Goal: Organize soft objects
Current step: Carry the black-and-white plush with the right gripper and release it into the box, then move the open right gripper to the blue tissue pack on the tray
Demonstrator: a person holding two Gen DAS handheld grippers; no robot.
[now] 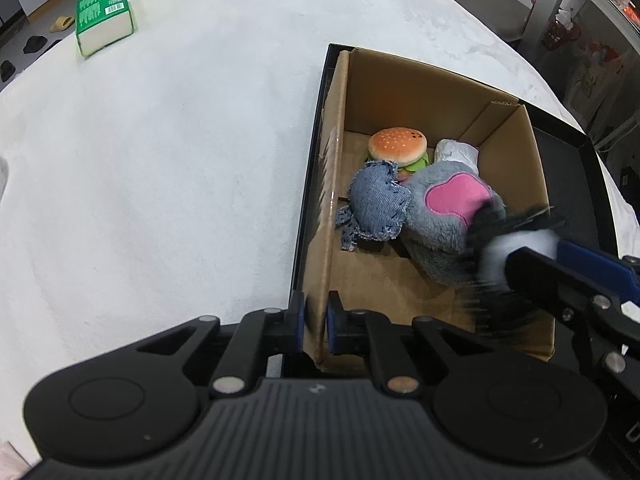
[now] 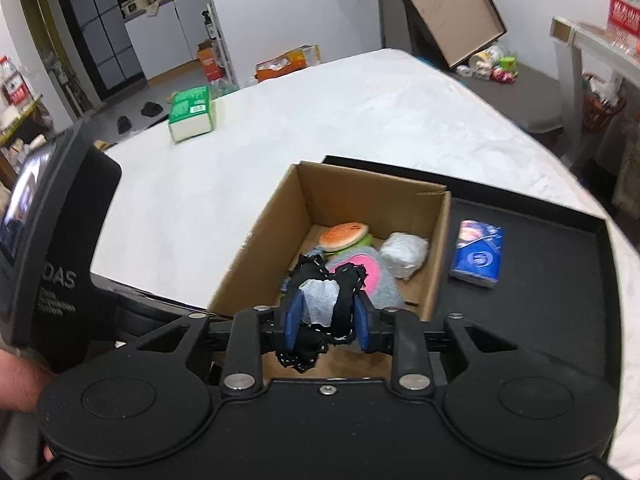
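A black two-finger left gripper [image 1: 314, 322], its blue pads pressed together on the near wall of a brown corrugated cardboard box [image 1: 400, 92], pins that thin wall from both sides, while the right gripper [image 2: 326, 322] hangs over the box's near end with a small soft toy [image 2: 320, 300], white cloth wrapped in frayed black trim, sitting between its blue pads; the blur makes it hard to say how firmly the pads bear on it. Inside the box lie a fuzzy grey plush [image 1: 436, 224] with a pink patch, a stitched blue denim piece [image 1: 376, 204] touching it on the left, a round burger-shaped cushion [image 1: 398, 148] with a speckled orange bun behind them, and a crinkled white bundle [image 1: 458, 156] against the far right corner. The box stands in a shallow black tray [image 2: 540, 300], where a glossy blue packet [image 2: 476, 254] lies just beside the box. Tray and box rest on a white, softly textured tabletop [image 1: 180, 160]; far across it sits a green-and-white rectangular pack [image 1: 105, 20].
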